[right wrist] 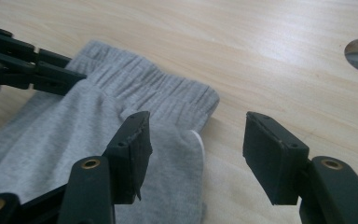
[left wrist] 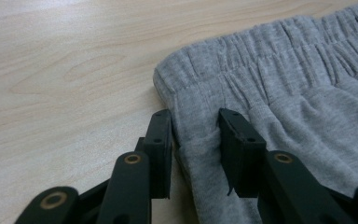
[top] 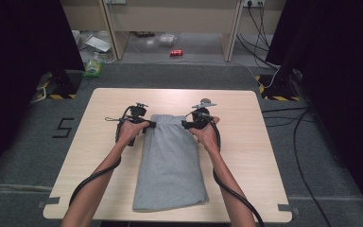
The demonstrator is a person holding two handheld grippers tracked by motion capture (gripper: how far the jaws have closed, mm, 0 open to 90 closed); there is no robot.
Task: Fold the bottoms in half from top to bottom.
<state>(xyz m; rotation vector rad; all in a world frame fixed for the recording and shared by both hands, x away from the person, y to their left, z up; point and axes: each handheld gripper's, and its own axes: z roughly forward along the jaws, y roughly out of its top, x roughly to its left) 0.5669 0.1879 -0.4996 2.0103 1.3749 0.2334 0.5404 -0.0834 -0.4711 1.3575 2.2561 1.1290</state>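
Grey shorts lie folded on the table, long axis running from the person toward the far waistband, where the left gripper pinches that corner's edge in nearly closed jaws and the right gripper straddles the opposite corner, jaws wide and empty.

Folded grey trousers lie lengthwise on the tabletop, waistband away from me. My left tongs and right tongs sit at the waistband's two corners, one on each side.
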